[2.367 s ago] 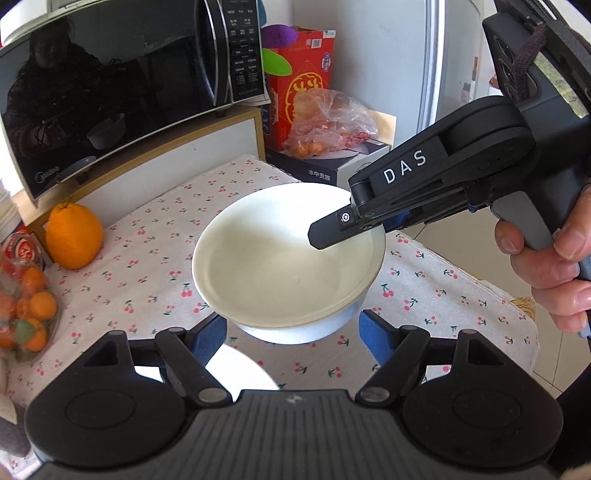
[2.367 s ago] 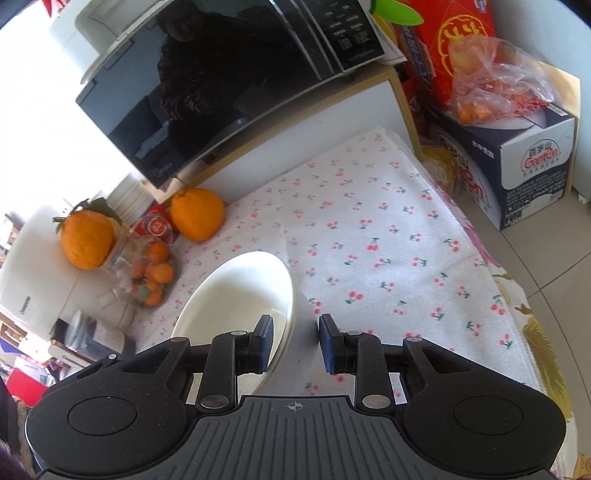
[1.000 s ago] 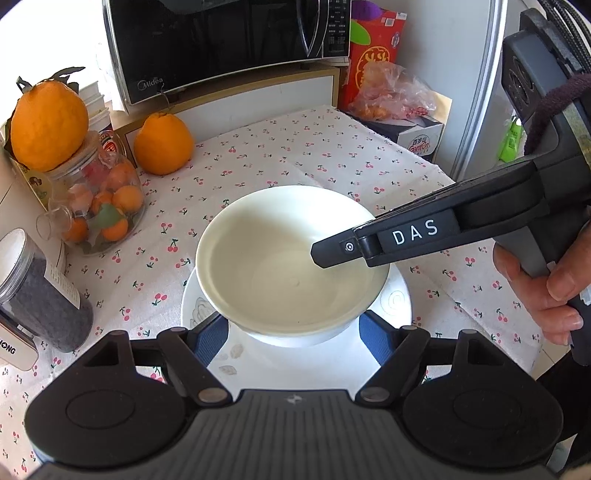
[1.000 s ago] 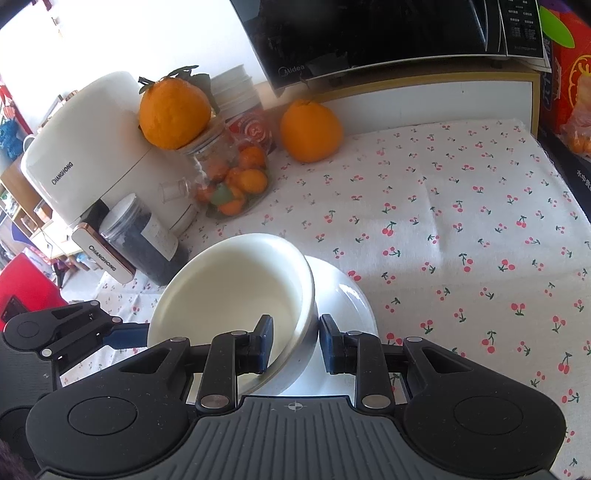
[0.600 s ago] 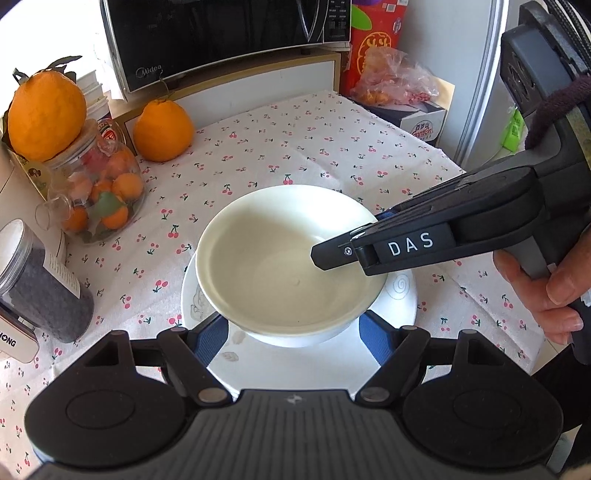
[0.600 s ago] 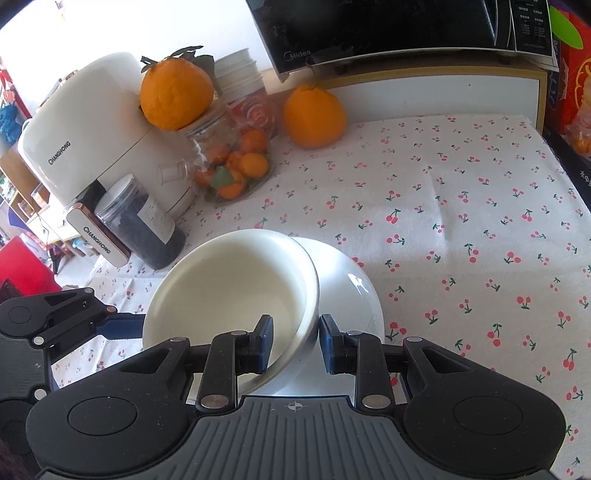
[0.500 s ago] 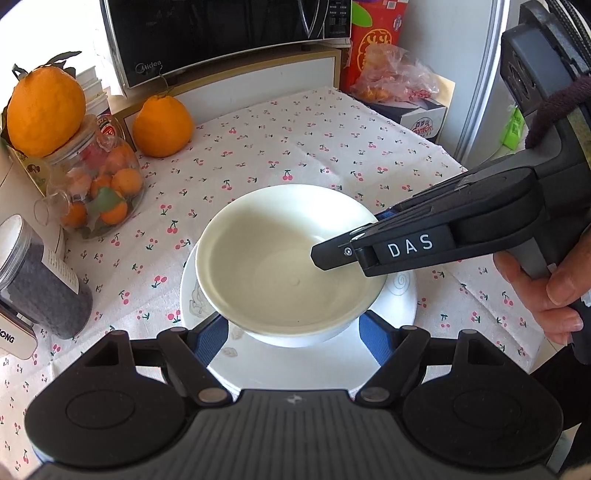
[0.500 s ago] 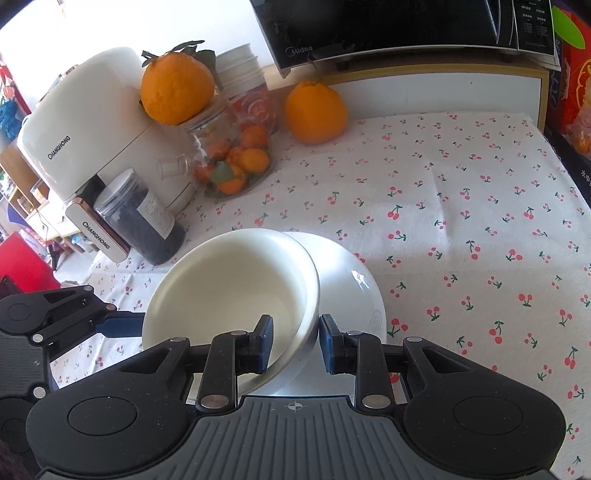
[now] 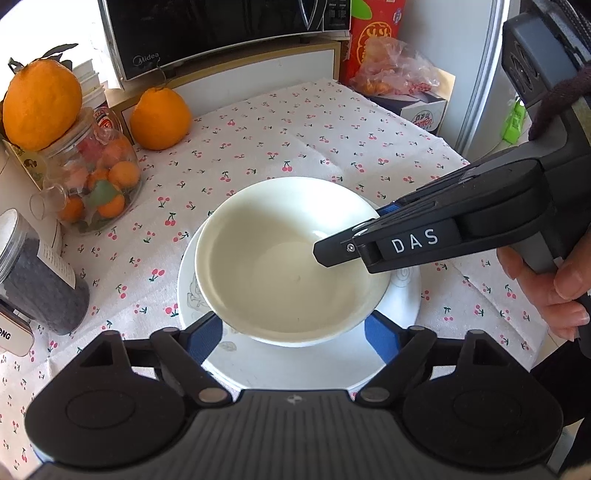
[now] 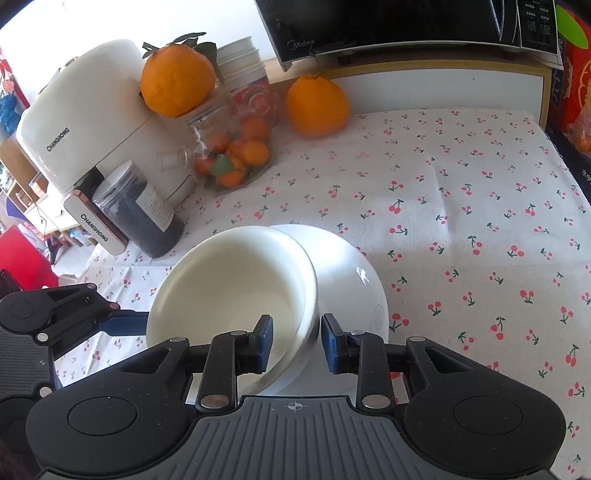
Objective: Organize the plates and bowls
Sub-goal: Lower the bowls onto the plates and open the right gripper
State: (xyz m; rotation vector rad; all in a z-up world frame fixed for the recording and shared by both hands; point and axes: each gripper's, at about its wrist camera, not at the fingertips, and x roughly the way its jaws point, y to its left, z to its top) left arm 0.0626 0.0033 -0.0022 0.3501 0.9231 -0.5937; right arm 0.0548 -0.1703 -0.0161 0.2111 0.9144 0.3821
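Note:
A white bowl (image 9: 280, 258) sits over a white plate (image 9: 402, 295) on the cherry-print tablecloth. My left gripper (image 9: 293, 334) is wide open, with its blue pads on either side of the bowl's near base, apart from it. My right gripper (image 10: 295, 341) straddles the bowl's rim (image 10: 308, 295), one pad inside and one outside, with a visible gap on each side. The right gripper also shows in the left wrist view (image 9: 354, 236), reaching in from the right. The bowl (image 10: 229, 288) tilts slightly over the plate (image 10: 351, 280).
A glass jar of small oranges (image 9: 92, 184), a dark-filled jar (image 9: 37, 273) and a white appliance (image 10: 85, 140) stand at the left. Large oranges (image 9: 160, 118) and a microwave (image 9: 221, 33) are at the back. The table's right edge (image 9: 498, 206) is close.
Both grippers and the bowl moved from the far right of the table to over the plate and came lower. The right gripper's pads have opened slightly off the rim.

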